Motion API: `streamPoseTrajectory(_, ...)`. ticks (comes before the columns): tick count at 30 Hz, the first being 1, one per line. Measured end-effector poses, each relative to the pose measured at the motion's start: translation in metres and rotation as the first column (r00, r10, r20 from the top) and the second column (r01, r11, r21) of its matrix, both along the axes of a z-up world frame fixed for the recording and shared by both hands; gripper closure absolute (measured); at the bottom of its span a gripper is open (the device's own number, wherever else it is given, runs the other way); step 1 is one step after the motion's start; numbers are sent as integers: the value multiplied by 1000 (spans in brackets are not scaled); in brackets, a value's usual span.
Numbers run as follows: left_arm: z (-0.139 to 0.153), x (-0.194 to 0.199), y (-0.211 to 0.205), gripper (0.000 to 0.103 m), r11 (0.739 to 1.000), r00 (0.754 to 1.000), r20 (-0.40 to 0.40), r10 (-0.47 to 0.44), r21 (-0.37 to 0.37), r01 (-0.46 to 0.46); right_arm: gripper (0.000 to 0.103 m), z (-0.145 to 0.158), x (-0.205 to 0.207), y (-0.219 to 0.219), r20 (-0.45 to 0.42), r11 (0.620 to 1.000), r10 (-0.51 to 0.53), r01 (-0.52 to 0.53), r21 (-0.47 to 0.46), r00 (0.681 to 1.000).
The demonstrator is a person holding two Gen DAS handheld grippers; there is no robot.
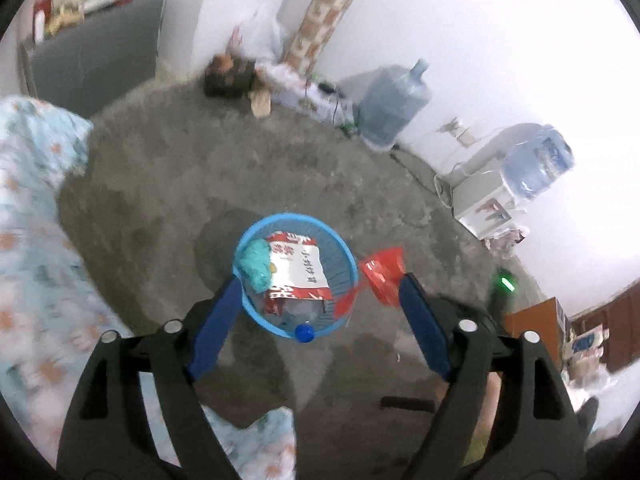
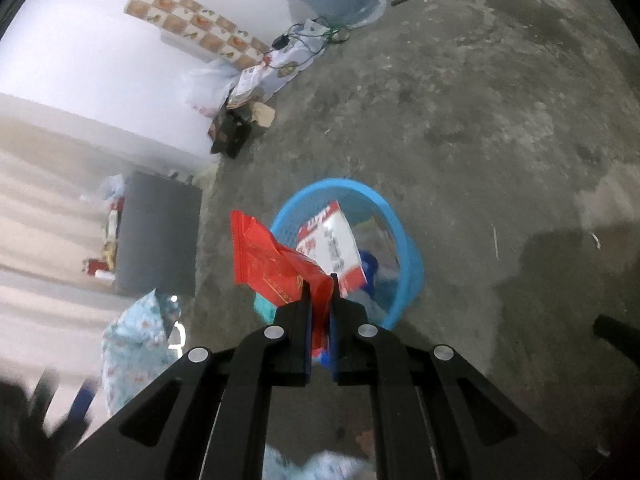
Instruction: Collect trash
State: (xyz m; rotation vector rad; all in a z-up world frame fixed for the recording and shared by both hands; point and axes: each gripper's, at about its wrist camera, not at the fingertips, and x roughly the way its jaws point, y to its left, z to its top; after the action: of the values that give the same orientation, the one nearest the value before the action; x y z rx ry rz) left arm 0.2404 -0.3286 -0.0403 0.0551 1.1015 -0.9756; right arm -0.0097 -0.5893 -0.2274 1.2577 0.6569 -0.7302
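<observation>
**Red wrapper held at the basket's edge, not yet dropped**

Between the closed pads of the right gripper [image 2: 321, 280] hangs the red wrapper [image 2: 276, 262], pinched by one end so that most of it sticks out forward and to the left, up in the air. From the right wrist view its free end lies over the near left rim of the blue basket [image 2: 412, 256], partly outside the opening. In the left wrist view the same wrapper shows just beside the basket's right rim rather than over its middle.

The risk, as I judge it, is a miss. The wrapper is light and crumpled, and much of it overhangs the rim; let go from here it could slide down the outside wall or drift onto the concrete floor [image 2: 480, 120]. It may also cling to a pad instead of falling. Moving further over the opening before release would lower that risk.

The basket stands upright on the floor and already holds trash: a white and red packet [image 1: 298, 266] propped against the inside, a teal crumpled piece [image 1: 254, 266] at the rim, and a clear bottle with a blue cap [image 1: 305, 333] near the closest edge. The pile sits high, so another light piece could rest on top and tip out.

Above the basket, the left gripper [image 1: 320, 286] has its jaws spread wide with nothing between them.
</observation>
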Motion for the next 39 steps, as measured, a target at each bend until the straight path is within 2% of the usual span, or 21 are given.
streamPoseTrajectory(2,18,-11,32,23,1000,999,43,17,-16,-16,95,-16,17,-8,-46,1000,-17,16,-9,999)
streamPoseTrajectory(3,25,-17,46,22,999,998,54,27,-21,-26,91,-29,27,-12,-63,1000,-2,2,5,998)
streamPoseTrajectory(4,30,-22,61,21,999,997,62,38,-26,-37,80,-46,36,-16,-93,999,15,-11,41,996)
streamPoseTrajectory(6,39,-33,96,20,997,994,82,73,-29,-71,67,-67,42,-16,-153,996,28,-14,86,988)
streamPoseTrajectory(9,48,-50,145,20,990,984,109,137,-36,-134,66,-72,34,-9,-154,995,9,6,95,988)
streamPoseTrajectory(10,50,-56,161,20,987,980,120,162,-40,-158,61,-70,30,-5,-143,996,5,8,90,990)
streamPoseTrajectory(13,53,-69,203,20,969,957,147,249,-52,-244,58,-61,21,8,-136,998,16,-8,64,991)
streamPoseTrajectory(18,57,-89,250,20,940,930,148,337,-107,-324,58,-31,6,29,-107,998,57,-56,13,993)
streamPoseTrajectory(22,64,-101,276,20,918,908,158,389,-145,-368,58,4,-6,53,-58,995,91,-94,-42,994)
streamPoseTrajectory(26,75,-119,295,19,902,884,198,424,-177,-394,58,52,-8,90,-21,975,178,-180,-130,984)
streamPoseTrajectory(29,84,-131,308,16,883,856,230,464,-201,-425,55,101,1,131,10,930,289,-278,-241,957)
streamPoseTrajectory(31,91,-139,322,13,861,826,250,504,-217,-460,46,131,8,158,22,885,361,-335,-325,932)
streamPoseTrajectory(32,94,-142,327,12,851,813,257,522,-222,-476,43,152,12,180,27,842,419,-377,-386,908)
streamPoseTrajectory(34,103,-150,339,10,821,773,278,570,-227,-524,34,178,19,206,20,783,486,-424,-456,874)
streamPoseTrajectory(35,107,-155,346,10,806,752,290,592,-229,-546,31,195,22,226,18,735,533,-452,-505,846)
streamPoseTrajectory(36,109,-159,350,9,795,737,299,606,-232,-560,26,205,24,239,16,705,562,-469,-533,827)
streamPoseTrajectory(39,117,-175,365,9,747,668,338,663,-241,-619,18,240,27,284,-7,588,653,-513,-625,757)
